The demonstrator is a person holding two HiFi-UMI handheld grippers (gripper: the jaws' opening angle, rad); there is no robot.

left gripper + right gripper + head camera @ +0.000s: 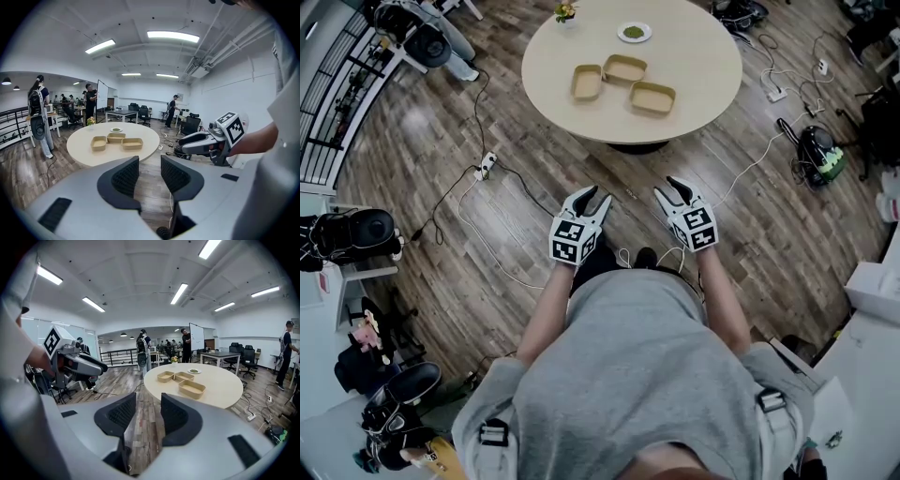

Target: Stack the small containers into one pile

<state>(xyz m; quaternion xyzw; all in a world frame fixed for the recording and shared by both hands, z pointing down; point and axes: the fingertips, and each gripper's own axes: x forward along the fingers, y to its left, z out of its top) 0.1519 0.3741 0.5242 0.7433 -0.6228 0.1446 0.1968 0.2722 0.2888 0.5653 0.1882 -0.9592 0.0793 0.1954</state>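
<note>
Three small containers (624,68) sit touching but unstacked on the round table (703,84), well ahead of both claws. The left gripper (592,197) and right gripper (668,187) hang wide open and empty. The nearest container (652,97) lies ahead of the right gripper, long axis crosswise.

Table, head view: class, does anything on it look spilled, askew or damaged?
Nothing stands out. Three containers sit upright, close together and unstacked on the table, a plate and flowers beyond them. No spill or damage shows.
</note>
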